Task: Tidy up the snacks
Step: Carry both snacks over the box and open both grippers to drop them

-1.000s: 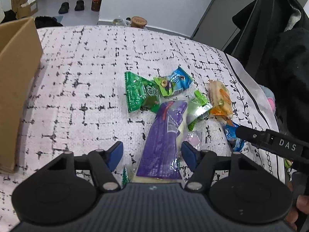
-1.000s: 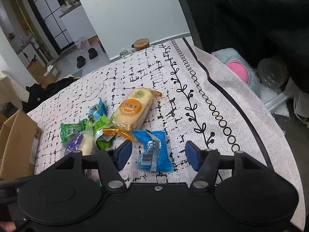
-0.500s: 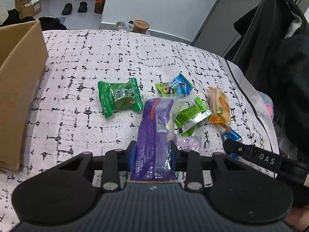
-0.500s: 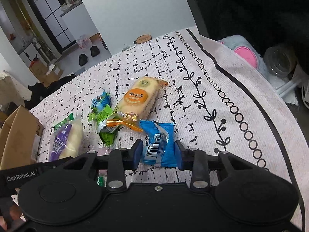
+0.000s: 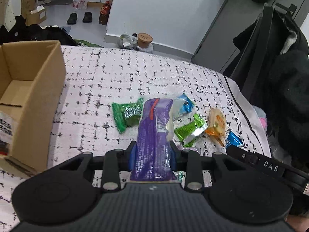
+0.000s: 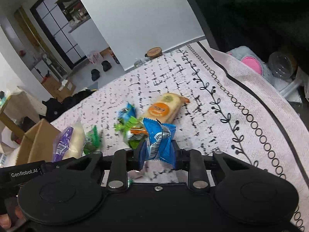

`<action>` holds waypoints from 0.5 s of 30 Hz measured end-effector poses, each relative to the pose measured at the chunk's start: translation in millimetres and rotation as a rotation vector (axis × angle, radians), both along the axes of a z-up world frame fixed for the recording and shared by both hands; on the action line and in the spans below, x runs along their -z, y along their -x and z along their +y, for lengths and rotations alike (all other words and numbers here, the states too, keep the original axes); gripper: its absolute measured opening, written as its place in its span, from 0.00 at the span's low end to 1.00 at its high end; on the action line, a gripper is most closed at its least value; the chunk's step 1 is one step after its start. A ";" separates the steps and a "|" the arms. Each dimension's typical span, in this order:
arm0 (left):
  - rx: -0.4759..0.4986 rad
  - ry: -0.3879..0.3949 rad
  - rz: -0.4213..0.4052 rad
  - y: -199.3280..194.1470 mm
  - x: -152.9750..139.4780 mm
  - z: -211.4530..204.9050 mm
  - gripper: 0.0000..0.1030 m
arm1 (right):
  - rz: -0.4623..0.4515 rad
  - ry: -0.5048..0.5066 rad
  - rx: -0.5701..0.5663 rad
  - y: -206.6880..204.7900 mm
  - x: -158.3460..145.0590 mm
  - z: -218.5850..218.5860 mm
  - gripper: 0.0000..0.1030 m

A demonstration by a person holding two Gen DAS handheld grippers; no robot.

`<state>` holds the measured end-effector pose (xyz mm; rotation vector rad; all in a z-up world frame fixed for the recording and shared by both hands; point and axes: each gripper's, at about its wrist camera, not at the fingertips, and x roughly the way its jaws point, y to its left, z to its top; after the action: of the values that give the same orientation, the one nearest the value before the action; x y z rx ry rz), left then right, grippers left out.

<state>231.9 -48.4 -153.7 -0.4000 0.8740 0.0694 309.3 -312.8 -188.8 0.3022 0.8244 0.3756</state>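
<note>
A: Where the cardboard box (image 5: pixel 34 89) runs off frame, can you see inside?
B: Only partly. My left gripper (image 5: pixel 152 152) clamps the purple packet (image 5: pixel 154 133), hiding snacks behind it.
A: And the right gripper (image 6: pixel 158 154)?
B: Its jaws have just been closing and now pinch the blue packet (image 6: pixel 159 141); the green wrappers (image 6: pixel 127 125) look blurred.

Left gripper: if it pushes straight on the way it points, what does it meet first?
Probably the green foil snack packet on the patterned cloth; the held purple wrapped snack bar would touch first. Depth is unclear.
</note>
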 end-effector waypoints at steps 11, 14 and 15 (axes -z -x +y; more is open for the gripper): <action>-0.045 -0.014 -0.055 15.1 -27.1 27.9 0.32 | -0.047 -0.061 -0.038 3.7 -19.9 22.6 0.22; -0.062 -0.019 -0.064 18.7 -33.6 38.2 0.32 | -0.065 -0.069 -0.057 3.1 -23.6 32.0 0.22; -0.070 -0.023 -0.068 20.3 -36.1 41.9 0.32 | -0.070 -0.069 -0.065 2.9 -24.4 35.7 0.22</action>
<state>211.6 -6.5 -117.6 -0.4095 0.7919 0.1300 306.4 -277.1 -164.4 0.3248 0.7546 0.4741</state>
